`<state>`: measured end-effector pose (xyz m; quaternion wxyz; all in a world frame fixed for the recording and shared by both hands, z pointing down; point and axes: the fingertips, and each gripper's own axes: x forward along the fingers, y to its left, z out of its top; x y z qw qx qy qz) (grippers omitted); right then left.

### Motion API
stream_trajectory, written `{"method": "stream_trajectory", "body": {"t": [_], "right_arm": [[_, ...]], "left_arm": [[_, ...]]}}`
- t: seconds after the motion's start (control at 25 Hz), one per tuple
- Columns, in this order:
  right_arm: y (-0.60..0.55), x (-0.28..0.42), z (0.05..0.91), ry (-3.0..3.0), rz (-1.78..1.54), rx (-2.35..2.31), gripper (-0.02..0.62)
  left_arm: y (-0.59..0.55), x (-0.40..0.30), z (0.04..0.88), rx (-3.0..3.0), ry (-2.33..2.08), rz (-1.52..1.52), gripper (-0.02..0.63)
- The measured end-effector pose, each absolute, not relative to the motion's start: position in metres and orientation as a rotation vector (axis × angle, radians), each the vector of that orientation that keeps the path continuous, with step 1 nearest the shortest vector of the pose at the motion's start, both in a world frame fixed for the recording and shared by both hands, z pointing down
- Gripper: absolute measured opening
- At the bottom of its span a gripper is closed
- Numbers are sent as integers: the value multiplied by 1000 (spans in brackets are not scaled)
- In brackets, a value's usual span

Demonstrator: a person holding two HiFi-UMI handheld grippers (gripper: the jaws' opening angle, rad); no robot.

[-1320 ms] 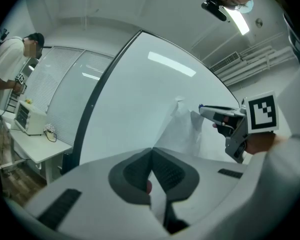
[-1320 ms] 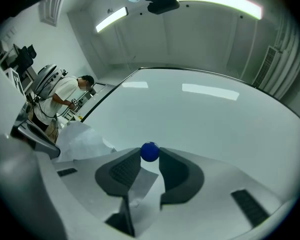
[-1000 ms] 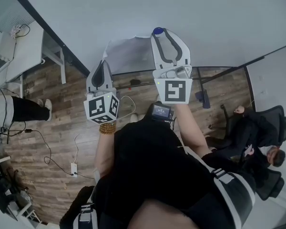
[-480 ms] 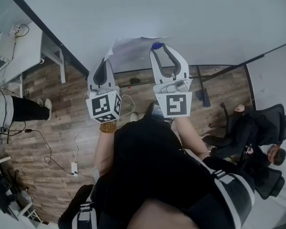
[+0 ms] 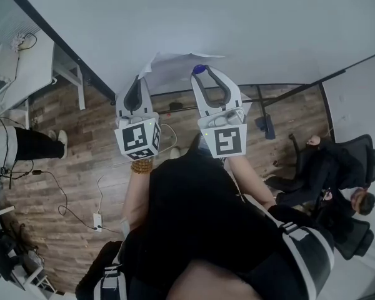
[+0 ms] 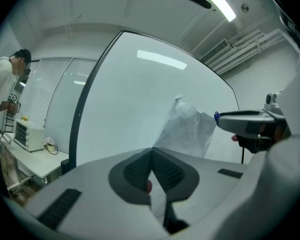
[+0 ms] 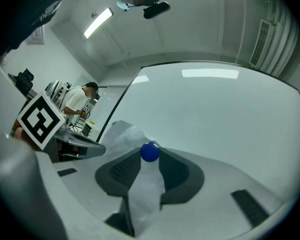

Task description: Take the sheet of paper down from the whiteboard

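Note:
A crumpled white sheet of paper (image 5: 172, 67) hangs against the whiteboard (image 5: 237, 24). My left gripper (image 5: 136, 83) is shut on the sheet's left edge; in the left gripper view the paper (image 6: 187, 129) rises from the closed jaws (image 6: 152, 151). My right gripper (image 5: 200, 74) is to the right of it, and a blue round magnet (image 5: 199, 69) is pinched between its tips. In the right gripper view the magnet (image 7: 149, 152) sits between the pads, slightly off the board (image 7: 215, 114), with the paper (image 7: 122, 134) behind and below it.
A white desk (image 5: 31, 61) stands at the left with a standing person (image 5: 25, 142) near it. Another person sits in a black chair (image 5: 350, 186) at the right. The board's black stand legs (image 5: 262, 114) and a cable with a power strip (image 5: 97, 220) lie on the wooden floor.
My right gripper has come down and back from the board with the blue magnet in its tips. The sheet's upper edge now lies looser. The left gripper has barely moved.

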<state>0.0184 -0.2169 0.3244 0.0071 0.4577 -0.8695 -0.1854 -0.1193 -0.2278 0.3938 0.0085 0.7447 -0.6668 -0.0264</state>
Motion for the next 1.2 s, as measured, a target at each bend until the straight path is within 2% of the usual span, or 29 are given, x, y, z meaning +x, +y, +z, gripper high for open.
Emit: {"method": "stream_trajectory", "body": {"t": [1.2], "right_arm": [[-217,21,338,-2694,-556,1368,114]], "left_arm": [[-232,-113,400,2320,-2045,-93,9]]}}
